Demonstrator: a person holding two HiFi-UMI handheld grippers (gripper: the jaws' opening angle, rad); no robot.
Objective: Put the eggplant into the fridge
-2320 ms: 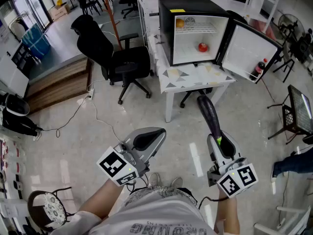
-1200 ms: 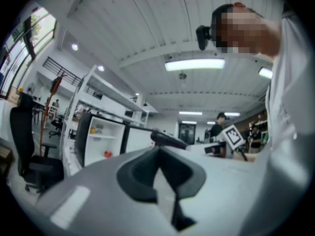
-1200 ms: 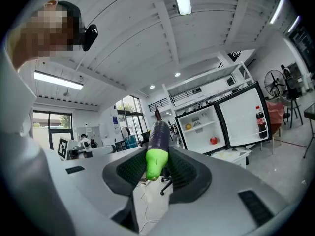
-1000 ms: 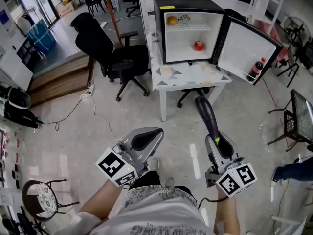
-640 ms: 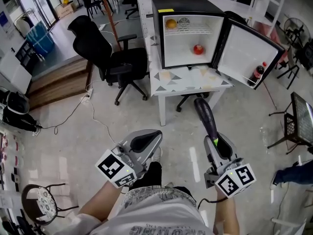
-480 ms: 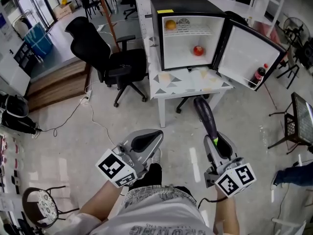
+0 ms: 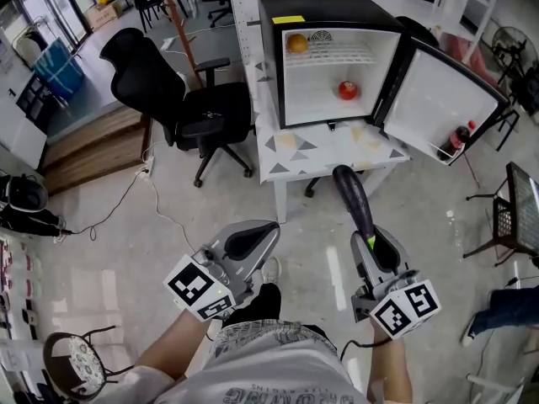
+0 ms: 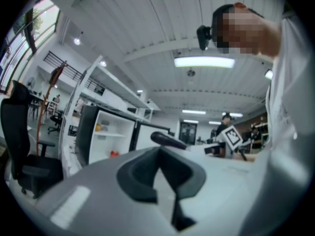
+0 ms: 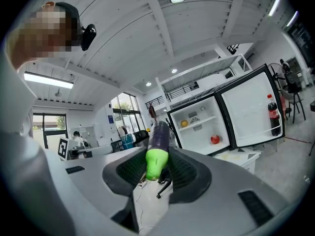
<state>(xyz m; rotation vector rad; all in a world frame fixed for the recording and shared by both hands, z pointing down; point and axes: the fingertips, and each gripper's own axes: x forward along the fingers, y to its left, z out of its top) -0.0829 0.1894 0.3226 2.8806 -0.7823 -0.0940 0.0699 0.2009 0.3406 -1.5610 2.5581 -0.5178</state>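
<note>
Both jaws of the right gripper (image 7: 372,242) clamp the eggplant (image 7: 354,196) at its green stem end; the left gripper (image 7: 255,237) appears closed, holding nothing.

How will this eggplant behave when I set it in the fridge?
The eggplant looks rigid: it sticks straight out of the right hand-held gripper without sagging. Round and glossy, it may roll or slide on the fridge floor.

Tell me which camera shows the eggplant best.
The head view: the whole eggplant shows, sticking out of the right claw toward the open fridge. The right gripper view shows it end-on, green stem between the pads. The left gripper view catches only a small dark side shape.
</note>
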